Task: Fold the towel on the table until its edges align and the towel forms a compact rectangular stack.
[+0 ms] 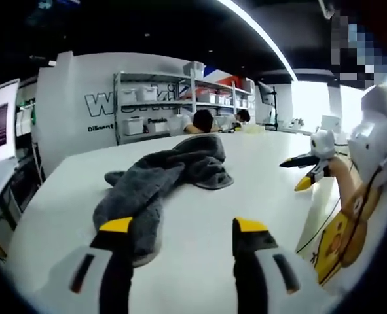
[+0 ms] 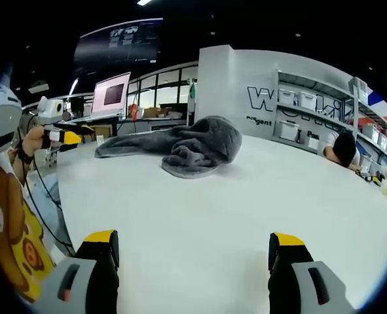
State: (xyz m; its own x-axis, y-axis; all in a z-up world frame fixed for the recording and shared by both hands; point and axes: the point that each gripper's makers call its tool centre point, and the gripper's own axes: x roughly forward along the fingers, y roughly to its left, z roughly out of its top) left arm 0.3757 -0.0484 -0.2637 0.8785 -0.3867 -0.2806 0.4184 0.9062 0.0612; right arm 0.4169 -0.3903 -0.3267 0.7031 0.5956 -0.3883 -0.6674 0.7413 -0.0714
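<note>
**Towel still crumpled, both tools empty**

I see the dark grey, fluffy fabric towel (image 1: pixel 164 186) lying in a rumpled heap on the white, smooth surface (image 1: pixel 200 261), unfolded, with no edge laid straight. In the left gripper view my left tool (image 1: pixel 183 229) stands with its yellow-tipped jaws spread apart and nothing between them; its left jaw is just at the towel's near end. In the right gripper view the right tool (image 2: pixel 193 245) is likewise spread wide and empty, with the towel (image 2: pixel 180 147) well apart from it across bare surface.

I judge the task is at its opening step: no fold is made. Next I would need to find two corners in the heap, pinch one with each tool, and spread the cloth flat before folding.
</note>
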